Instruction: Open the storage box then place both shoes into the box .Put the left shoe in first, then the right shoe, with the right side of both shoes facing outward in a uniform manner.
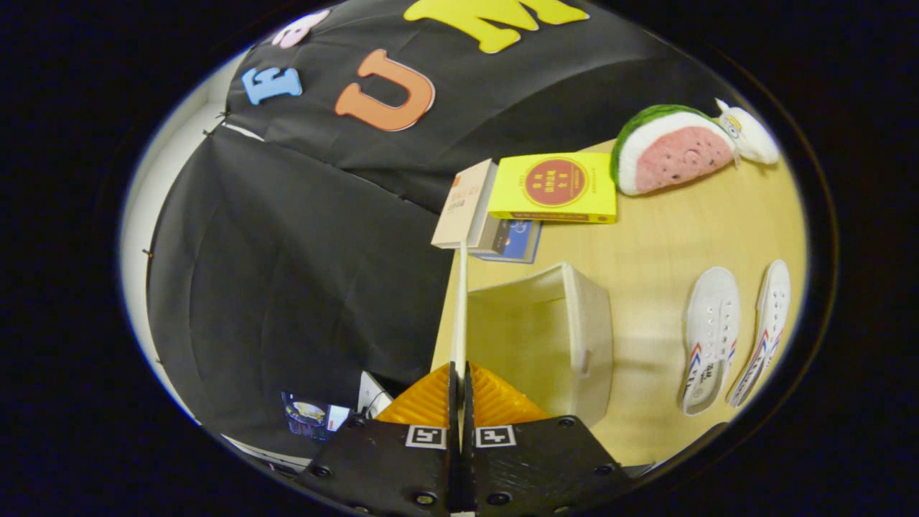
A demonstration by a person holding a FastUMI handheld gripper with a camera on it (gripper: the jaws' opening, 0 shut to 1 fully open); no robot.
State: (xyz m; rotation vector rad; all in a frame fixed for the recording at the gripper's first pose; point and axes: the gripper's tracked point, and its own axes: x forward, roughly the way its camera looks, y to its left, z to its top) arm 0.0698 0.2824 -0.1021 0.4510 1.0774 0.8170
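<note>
While pinched on the raised lid [459,309], gripper [460,370] fingers pressed its thin edge.
Just beyond, open storage box [574,316] on wooden table [646,237]; two white shoes [711,337] farther off beside it; books [553,188] and watermelon plush [671,149] past those.

My gripper [460,373] fingers pinch the lid [460,309] edge-on, w/ the storage box [567,337] open beside it. Both shoes [732,337] lie apart from the box on the table [660,230].
</note>
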